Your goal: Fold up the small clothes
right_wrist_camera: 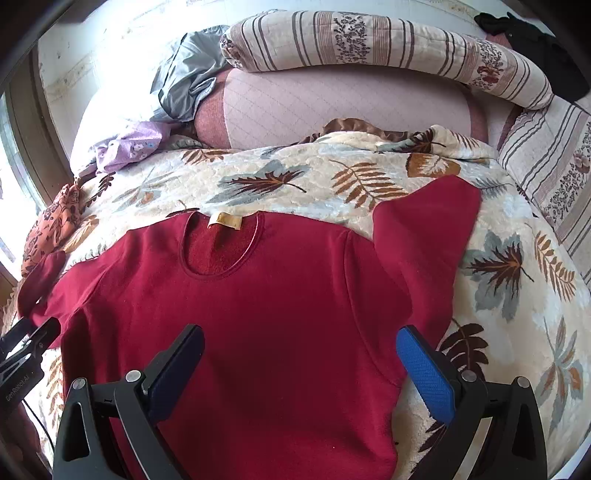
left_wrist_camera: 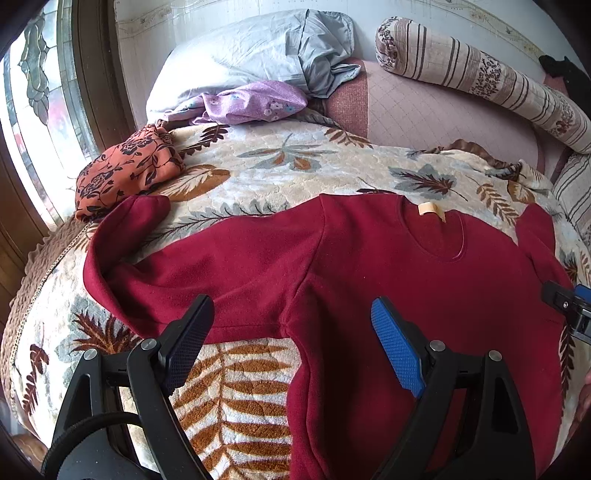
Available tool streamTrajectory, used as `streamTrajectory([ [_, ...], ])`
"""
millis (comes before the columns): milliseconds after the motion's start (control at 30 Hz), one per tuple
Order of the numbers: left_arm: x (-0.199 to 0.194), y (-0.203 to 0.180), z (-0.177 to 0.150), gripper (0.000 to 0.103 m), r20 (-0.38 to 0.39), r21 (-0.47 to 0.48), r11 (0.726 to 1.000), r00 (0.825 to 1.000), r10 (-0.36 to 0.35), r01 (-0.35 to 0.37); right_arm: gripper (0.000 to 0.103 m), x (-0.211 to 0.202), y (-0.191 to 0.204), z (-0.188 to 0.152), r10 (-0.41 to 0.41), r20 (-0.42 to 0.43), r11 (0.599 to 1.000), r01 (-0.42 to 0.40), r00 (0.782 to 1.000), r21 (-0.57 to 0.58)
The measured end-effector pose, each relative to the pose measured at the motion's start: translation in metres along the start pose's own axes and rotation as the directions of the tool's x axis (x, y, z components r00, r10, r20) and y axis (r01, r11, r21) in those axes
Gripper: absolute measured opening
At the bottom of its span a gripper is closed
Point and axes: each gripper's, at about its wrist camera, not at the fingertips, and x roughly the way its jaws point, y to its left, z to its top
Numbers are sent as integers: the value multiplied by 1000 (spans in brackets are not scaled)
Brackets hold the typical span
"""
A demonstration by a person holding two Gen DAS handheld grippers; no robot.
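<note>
A dark red long-sleeved top (left_wrist_camera: 369, 280) lies flat, front up, on a leaf-patterned blanket (left_wrist_camera: 258, 166), neck with a tan label (left_wrist_camera: 430, 211) away from me. It also shows in the right wrist view (right_wrist_camera: 266, 295). Its left sleeve (left_wrist_camera: 122, 236) bends up at the cuff; its right sleeve (right_wrist_camera: 424, 236) angles up and away. My left gripper (left_wrist_camera: 291, 314) is open and empty, hovering over the left armpit. My right gripper (right_wrist_camera: 299, 343) is open and empty, over the right side of the body. The left gripper's tip shows at the right wrist view's left edge (right_wrist_camera: 33, 339).
An orange floral cloth (left_wrist_camera: 125, 170) lies at the blanket's left, by a window (left_wrist_camera: 33, 103). A purple floral cloth (left_wrist_camera: 251, 101) and a grey pillow (left_wrist_camera: 258, 48) lie at the back left. A striped bolster (right_wrist_camera: 369, 44) and pink mattress (right_wrist_camera: 332, 99) lie behind. A black item (right_wrist_camera: 535, 33) lies far right.
</note>
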Motion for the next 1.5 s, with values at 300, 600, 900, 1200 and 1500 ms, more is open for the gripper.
streamTrajectory([
  [300,4,1,1,87,-3,-10,1000,1000,7,-7,103,4,3,-1,-5,-5,1000,5,1000,-4],
  [600,6,5,1,87,-10,-17,1000,1000,12,-12,103,8,9,-2,-2,-19,1000,2,1000,-11],
  [900,9,10,1,87,-20,-28,999,1000,17,-17,103,15,21,-4,12,-34,1000,-13,999,-29],
  [1200,15,16,2,87,-33,-42,999,999,23,-24,103,20,38,-5,23,-42,998,-26,999,-65],
  [1500,17,17,2,87,-36,-44,999,999,25,-26,103,24,47,-6,33,-52,996,-37,998,-83],
])
